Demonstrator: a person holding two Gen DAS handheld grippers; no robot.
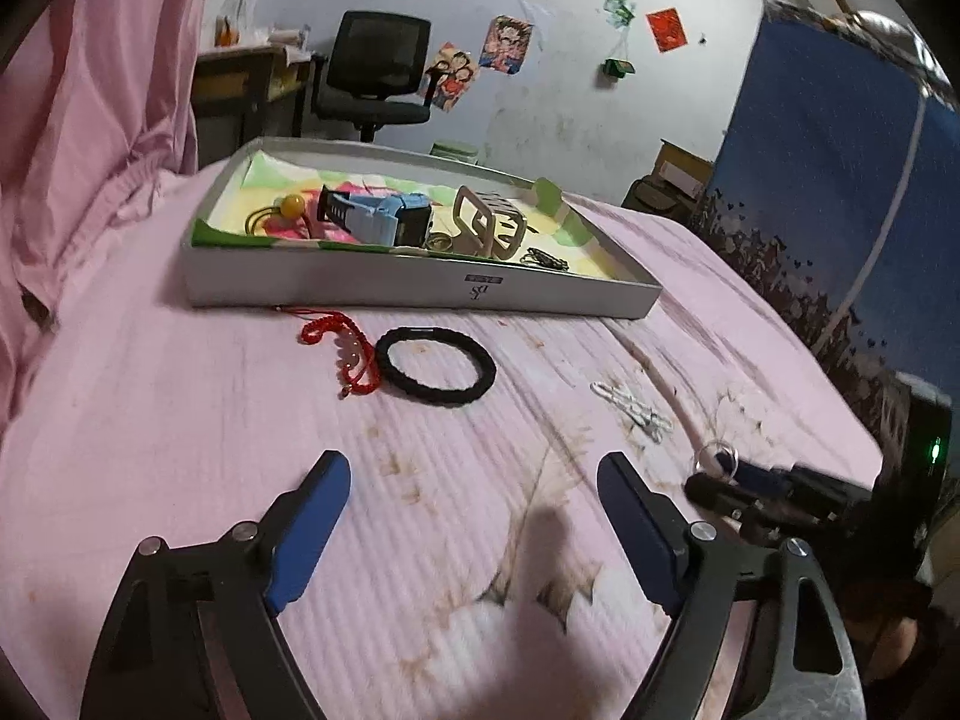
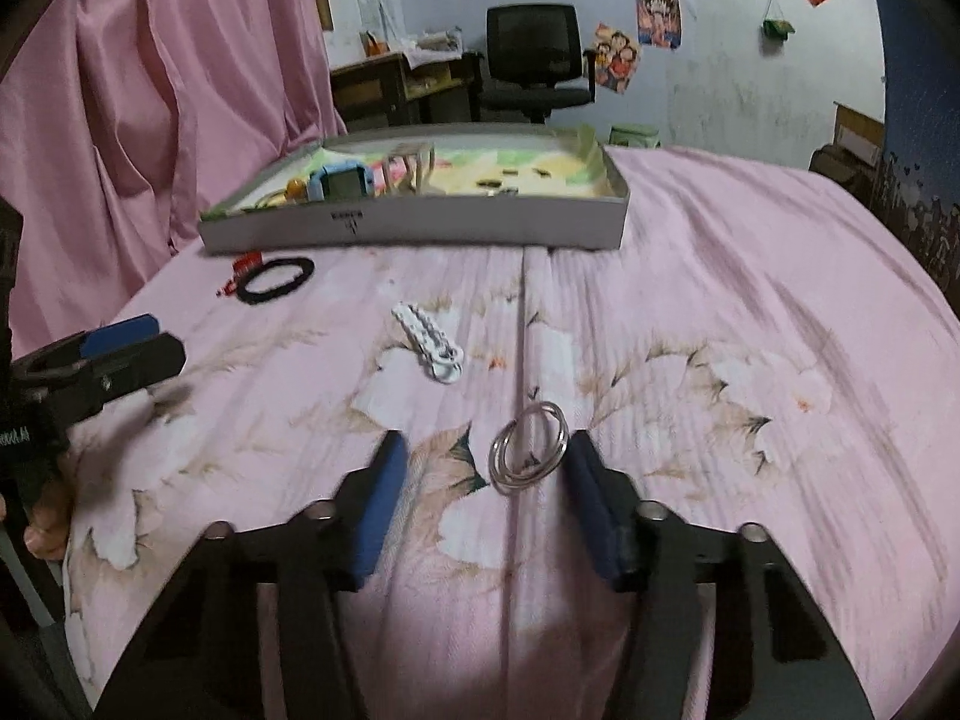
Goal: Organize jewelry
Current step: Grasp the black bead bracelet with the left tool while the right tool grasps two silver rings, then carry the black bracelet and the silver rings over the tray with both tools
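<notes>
A grey shallow box point(image 1: 420, 291) point(image 2: 420, 228) stands at the far end of the pink bedspread, holding a blue toy, a wooden piece, a yellow-bead hair tie and small clips. In front of it lie a red bead bracelet point(image 1: 348, 354) point(image 2: 243, 267), a black hair tie point(image 1: 436, 366) point(image 2: 275, 279) and a white chain bracelet point(image 1: 630, 411) point(image 2: 429, 342). Silver bangles point(image 2: 529, 449) point(image 1: 715, 456) stand tilted against the inner face of my right gripper's right finger. My right gripper point(image 2: 483, 450) point(image 1: 729, 480) is open around them. My left gripper point(image 1: 474, 474) point(image 2: 126, 339) is open and empty, short of the black hair tie.
A pink curtain point(image 1: 90, 90) hangs at the left. The bed's right edge point(image 1: 840, 420) falls off toward a blue patterned wall. A black office chair point(image 2: 534, 60) and a desk point(image 2: 396, 84) stand beyond the bed.
</notes>
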